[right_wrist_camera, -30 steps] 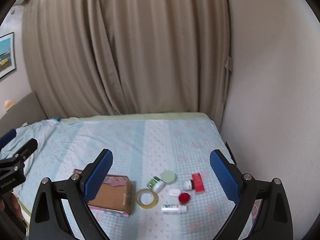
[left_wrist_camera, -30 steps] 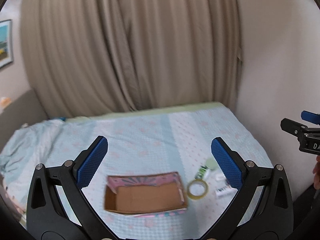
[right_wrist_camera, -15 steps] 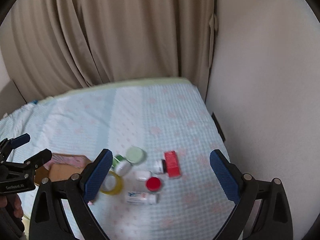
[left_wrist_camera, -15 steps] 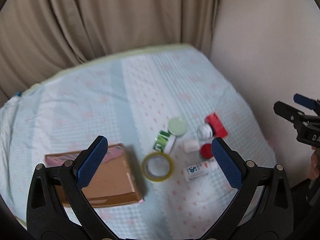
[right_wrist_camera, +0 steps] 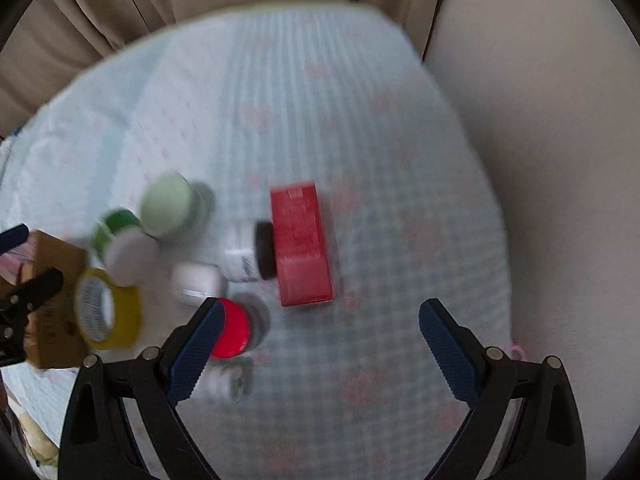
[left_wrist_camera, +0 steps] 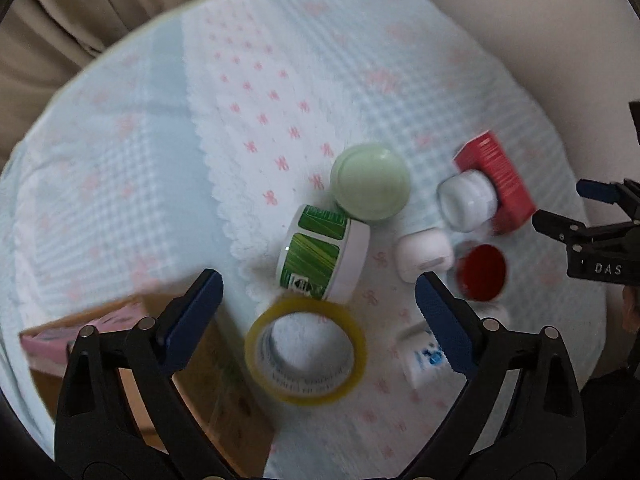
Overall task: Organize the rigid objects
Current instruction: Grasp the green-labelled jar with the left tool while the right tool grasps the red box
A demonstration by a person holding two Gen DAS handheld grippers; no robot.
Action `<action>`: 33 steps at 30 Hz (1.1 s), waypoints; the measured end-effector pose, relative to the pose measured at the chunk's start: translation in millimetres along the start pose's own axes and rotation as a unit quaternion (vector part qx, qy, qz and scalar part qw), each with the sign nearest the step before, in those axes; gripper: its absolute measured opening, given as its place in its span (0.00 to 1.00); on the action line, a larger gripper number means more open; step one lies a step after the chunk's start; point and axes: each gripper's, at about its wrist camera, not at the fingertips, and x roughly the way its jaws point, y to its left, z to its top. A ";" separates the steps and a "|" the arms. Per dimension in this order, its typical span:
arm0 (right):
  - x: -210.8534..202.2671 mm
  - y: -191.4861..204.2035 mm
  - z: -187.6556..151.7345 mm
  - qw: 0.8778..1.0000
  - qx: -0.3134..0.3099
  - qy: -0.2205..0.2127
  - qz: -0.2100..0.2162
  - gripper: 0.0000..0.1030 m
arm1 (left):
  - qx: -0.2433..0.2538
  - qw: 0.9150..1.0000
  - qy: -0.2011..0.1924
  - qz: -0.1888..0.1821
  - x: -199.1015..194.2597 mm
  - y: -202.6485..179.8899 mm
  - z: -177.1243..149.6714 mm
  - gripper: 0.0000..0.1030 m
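Both grippers have dropped closer to the bed (left_wrist_camera: 140, 128). Left view: the left gripper (left_wrist_camera: 318, 310), jaws spread, is hovering over the tape (left_wrist_camera: 306, 360), box (left_wrist_camera: 120, 344) lying left. Right view: the right gripper (right_wrist_camera: 320, 344), likewise spread, is hovering near the carton (right_wrist_camera: 300, 244).

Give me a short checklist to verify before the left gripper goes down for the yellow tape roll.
1. Left gripper open, empty: ok.
2. Yellow tape roll lies flat between the fingers' line: ok.
3. Free space around the roll: not ok; the green-labelled jar sits very close behind it.
4. Cardboard box open to receive: cannot tell, mostly hidden.
5. Right gripper open, away from the roll: ok.
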 end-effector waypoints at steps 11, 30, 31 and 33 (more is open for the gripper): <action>81.6 11.6 21.7 0.992 -0.050 0.115 -0.003 0.58 | 0.035 0.996 0.081 -0.001 79.2 -3.5 11.4 0.64; 54.7 9.3 30.1 0.993 -0.037 0.113 0.024 0.36 | 0.013 0.997 0.074 -0.015 65.9 0.9 12.2 0.54; 47.1 6.0 30.4 0.993 -0.032 0.108 0.027 0.36 | 0.012 0.997 0.070 -0.015 60.6 0.8 12.7 0.54; 33.9 4.0 30.9 0.995 -0.023 0.096 0.031 0.36 | 0.004 0.998 0.056 -0.020 44.7 3.4 13.6 0.54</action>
